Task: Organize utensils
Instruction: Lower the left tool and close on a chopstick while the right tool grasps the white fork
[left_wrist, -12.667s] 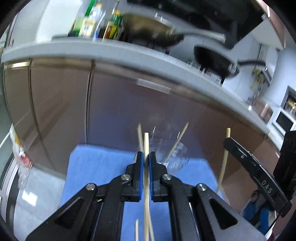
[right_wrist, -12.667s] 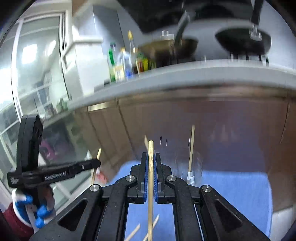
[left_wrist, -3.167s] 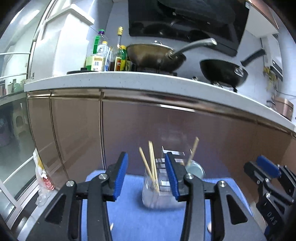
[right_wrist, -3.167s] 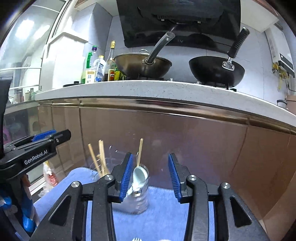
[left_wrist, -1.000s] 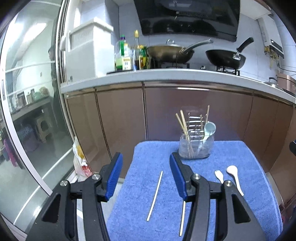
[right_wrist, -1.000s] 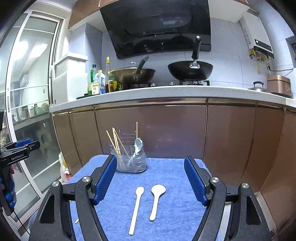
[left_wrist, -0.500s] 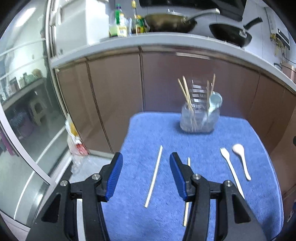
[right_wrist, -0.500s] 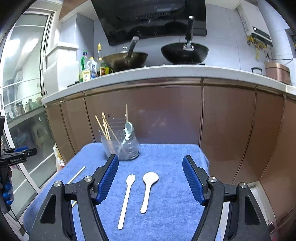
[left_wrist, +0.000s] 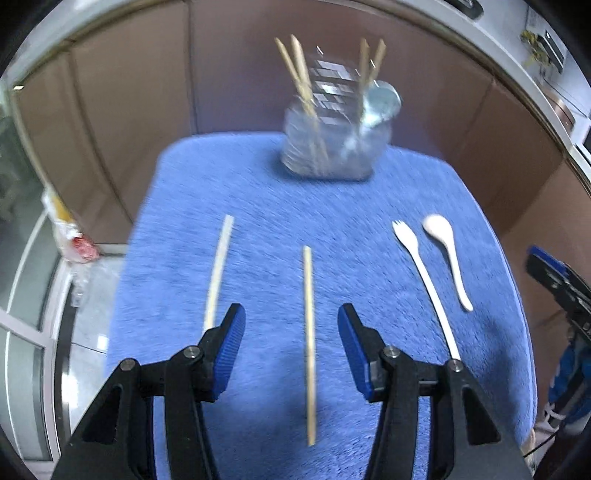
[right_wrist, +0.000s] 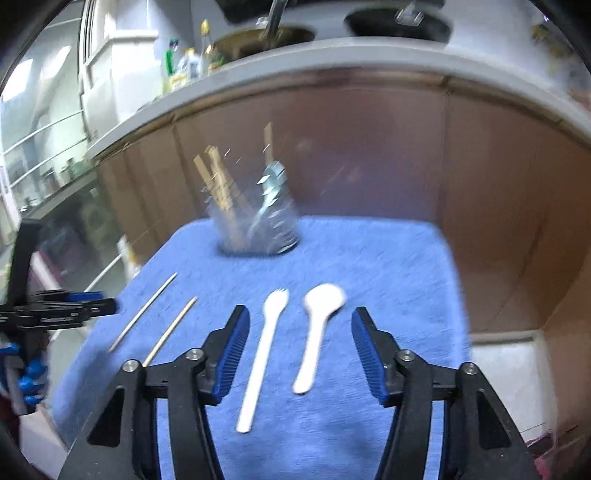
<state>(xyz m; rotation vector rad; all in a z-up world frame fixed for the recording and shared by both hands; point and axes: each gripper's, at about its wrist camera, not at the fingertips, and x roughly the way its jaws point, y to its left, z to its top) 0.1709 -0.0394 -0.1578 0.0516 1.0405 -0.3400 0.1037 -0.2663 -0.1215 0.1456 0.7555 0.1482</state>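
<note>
A clear holder (left_wrist: 332, 147) with several chopsticks and a spoon stands at the far end of the blue mat (left_wrist: 258, 206); it also shows in the right wrist view (right_wrist: 258, 229). Two loose chopsticks lie on the mat, one (left_wrist: 309, 339) between my open left gripper's (left_wrist: 291, 347) jaws, one (left_wrist: 218, 269) to its left. A white fork (right_wrist: 260, 354) and a white spoon (right_wrist: 317, 332) lie between my open right gripper's (right_wrist: 299, 350) jaws. Both grippers are empty and hover above the mat.
Brown cabinet fronts (right_wrist: 332, 147) rise behind the mat under a counter with pans and bottles (right_wrist: 184, 66). A plastic bag (left_wrist: 74, 240) lies on the floor left of the mat. The mat's edges drop off on all sides.
Both grippers have tilted down and moved closer to the mat. The left is now over the nearer chopstick, the right over the fork and spoon. Both stayed open.
</note>
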